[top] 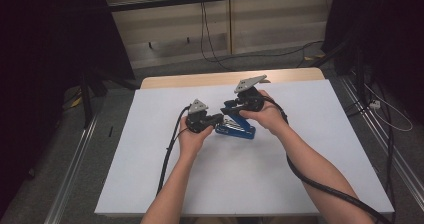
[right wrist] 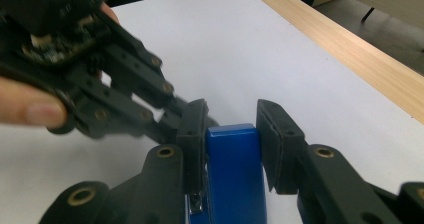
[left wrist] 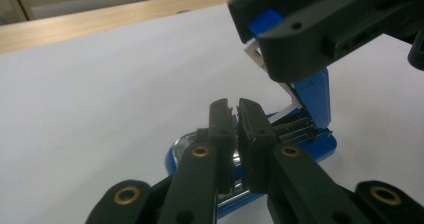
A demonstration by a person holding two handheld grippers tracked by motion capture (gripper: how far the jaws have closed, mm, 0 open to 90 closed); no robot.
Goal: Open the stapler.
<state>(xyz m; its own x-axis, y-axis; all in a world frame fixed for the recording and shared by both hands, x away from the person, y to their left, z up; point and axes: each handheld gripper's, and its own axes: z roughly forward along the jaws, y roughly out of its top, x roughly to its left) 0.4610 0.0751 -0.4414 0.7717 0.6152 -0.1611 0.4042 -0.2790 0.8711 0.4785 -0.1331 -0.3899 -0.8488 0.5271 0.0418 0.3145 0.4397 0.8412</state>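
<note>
White sheeting covers the table [top: 310, 149], whose pale wooden edge shows along the far side, and near its middle lies a blue stapler [top: 235, 129] with its top arm swung up and open. On the near left, the left tool [left wrist: 235, 119] has its black jaws drawn almost together over the shiny metal strip of the stapler's base, with a sliver of something between the pads that I cannot make out. Just beyond it, the right tool [right wrist: 231, 124] holds the raised blue plastic arm between its jaws: one pad lies against the arm, while the other stands slightly off it. Each tool is black, jointed with brass-coloured pins, and trails a thick black cable [top: 320, 184]. Farther off, dark curtains, grey floor and loose wires line the wall.
</note>
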